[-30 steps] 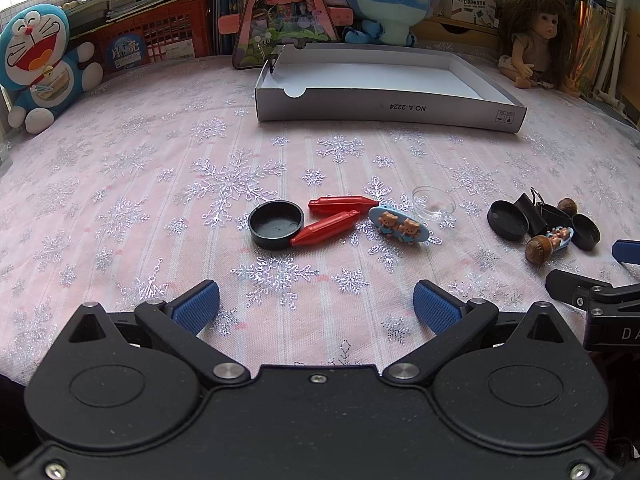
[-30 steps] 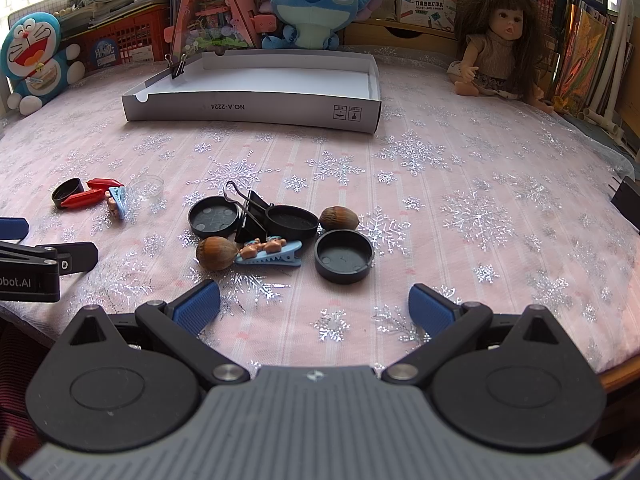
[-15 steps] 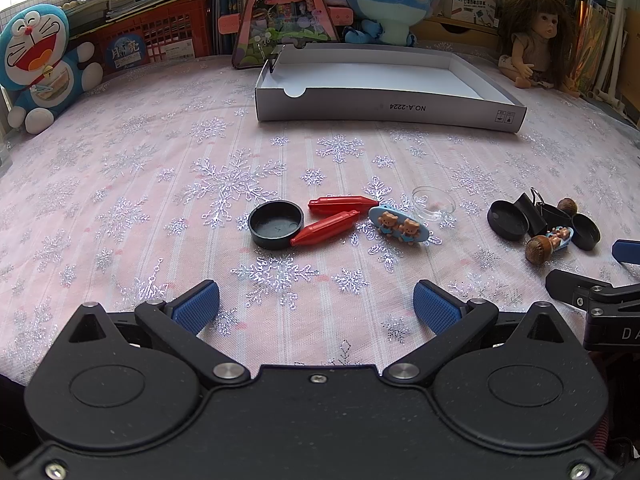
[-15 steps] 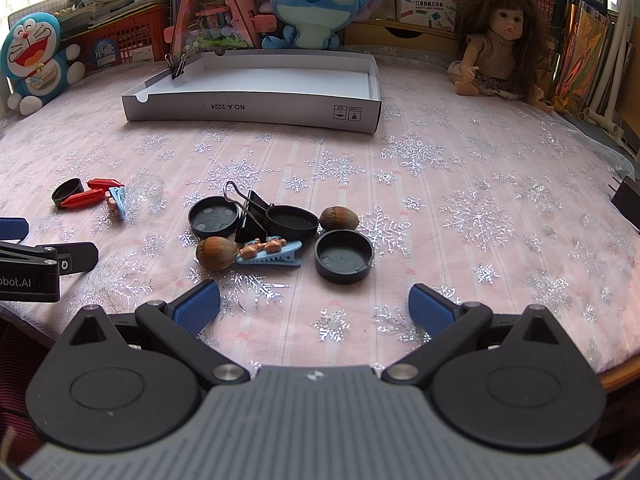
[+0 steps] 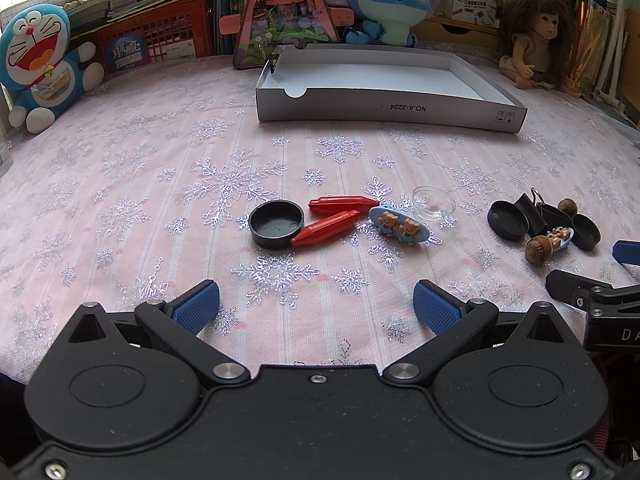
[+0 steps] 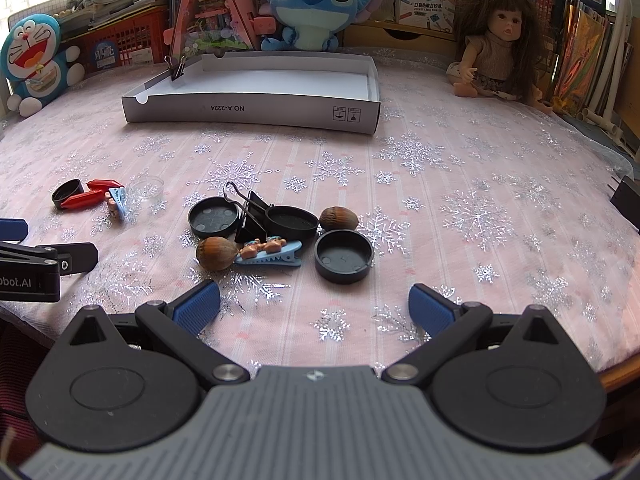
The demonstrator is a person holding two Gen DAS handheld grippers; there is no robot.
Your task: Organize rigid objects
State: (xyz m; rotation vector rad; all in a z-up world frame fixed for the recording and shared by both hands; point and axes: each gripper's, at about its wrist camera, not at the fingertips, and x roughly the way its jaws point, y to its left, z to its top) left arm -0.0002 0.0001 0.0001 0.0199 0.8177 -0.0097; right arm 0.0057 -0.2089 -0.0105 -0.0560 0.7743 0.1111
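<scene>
Small items lie in two clusters on the pink snowflake cloth. Ahead of my open left gripper (image 5: 316,306) are a black cap (image 5: 275,229), two red clips (image 5: 325,227), a blue bear hair clip (image 5: 399,224) and a clear lid (image 5: 434,203). My open right gripper (image 6: 314,304) faces three black caps (image 6: 343,255), a black binder clip (image 6: 250,216), two acorns (image 6: 216,253) and another blue bear hair clip (image 6: 272,254). A white shallow box (image 5: 388,110) (image 6: 252,108) stands at the far side, with a binder clip (image 6: 177,68) on its left wall. Neither gripper holds anything.
Plush toys (image 5: 34,60) (image 6: 308,4), a doll (image 6: 494,44), a red crate (image 5: 160,40) and books line the far edge. The table's front right edge (image 6: 616,376) shows in the right wrist view. Each gripper appears at the side of the other's view.
</scene>
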